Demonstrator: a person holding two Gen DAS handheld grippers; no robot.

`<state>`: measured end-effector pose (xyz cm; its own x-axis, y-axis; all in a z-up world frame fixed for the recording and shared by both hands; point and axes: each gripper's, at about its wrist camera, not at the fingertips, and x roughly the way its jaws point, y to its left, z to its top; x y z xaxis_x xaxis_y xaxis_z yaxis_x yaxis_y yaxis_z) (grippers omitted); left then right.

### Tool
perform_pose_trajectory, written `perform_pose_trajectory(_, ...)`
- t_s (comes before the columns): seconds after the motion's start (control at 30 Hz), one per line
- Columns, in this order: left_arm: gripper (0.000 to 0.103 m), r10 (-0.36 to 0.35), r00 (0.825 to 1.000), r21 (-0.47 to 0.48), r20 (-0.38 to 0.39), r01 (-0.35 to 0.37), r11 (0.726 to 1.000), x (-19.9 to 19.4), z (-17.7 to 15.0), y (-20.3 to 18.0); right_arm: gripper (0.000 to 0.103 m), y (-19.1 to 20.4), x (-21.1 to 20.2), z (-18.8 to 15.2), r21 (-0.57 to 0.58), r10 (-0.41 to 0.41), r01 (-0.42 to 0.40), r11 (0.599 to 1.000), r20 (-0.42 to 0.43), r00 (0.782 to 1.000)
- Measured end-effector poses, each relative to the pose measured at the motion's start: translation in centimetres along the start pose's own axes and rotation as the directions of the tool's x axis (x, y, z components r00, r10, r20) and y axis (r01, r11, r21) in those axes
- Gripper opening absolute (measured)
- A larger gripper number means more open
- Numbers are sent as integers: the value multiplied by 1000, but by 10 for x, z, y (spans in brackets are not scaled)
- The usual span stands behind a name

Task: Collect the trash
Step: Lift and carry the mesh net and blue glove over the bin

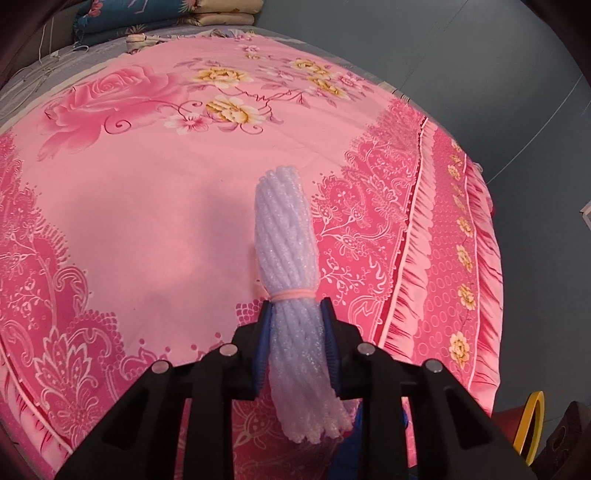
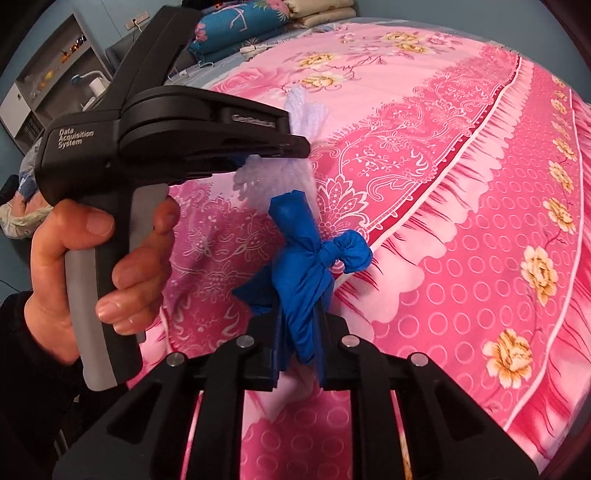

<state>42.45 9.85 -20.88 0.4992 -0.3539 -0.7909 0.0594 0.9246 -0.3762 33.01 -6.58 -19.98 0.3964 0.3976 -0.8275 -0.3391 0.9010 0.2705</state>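
My left gripper (image 1: 295, 314) is shut on a white foam net bundle (image 1: 286, 236) tied with a pink rubber band, held above the pink floral bedspread (image 1: 147, 206). The bundle sticks out forward past the fingertips. In the right wrist view the left gripper (image 2: 295, 147) appears from the side with the foam bundle (image 2: 306, 107) in it and a hand on its handle. My right gripper (image 2: 299, 314) is shut on a knotted blue plastic bag (image 2: 306, 258), held just below and beside the left gripper.
The bed's right edge (image 1: 491, 258) drops to a dark grey floor (image 1: 517, 74). Folded quilts and pillows (image 1: 166, 14) lie at the bed's head. A yellow object (image 1: 532, 424) stands by the bed corner. A shelf unit (image 2: 55, 74) stands at the left.
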Motion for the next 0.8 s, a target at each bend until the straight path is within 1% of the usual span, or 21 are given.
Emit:
perform_pose_trajectory(0.13,24,-8,999,2,35,7,1000,-28,-7,-4,14,2,-18,-6,2,8,-8,1000,10,1000)
perform_pose_trajectory(0.33,24,-11,997,11,81,10,1000,-67,-25,-12,14,11,-63,-24,-8,28,-28,1000,35,999)
perform_pose_trajectory(0.43,24,-21,994,23,106,18,1000,-88,-40,-18,14,12,-87,-33,-11,43,-43,999,57,997)
perform_pose_trajectory(0.67,24,-42,990,43,137,37,998,-123,-76,-34,14,16,-139,-57,-5,78,-78,997,95,992)
perform_pose_trajectory(0.73,24,-45,988,54,148,38,998,-133,-85,-39,14,15,-153,-64,-1,77,-77,997,106,991)
perform_pose_trajectory(0.8,24,-65,986,63,155,55,996,-143,-93,-46,14,13,-169,-73,5,69,-70,998,126,990)
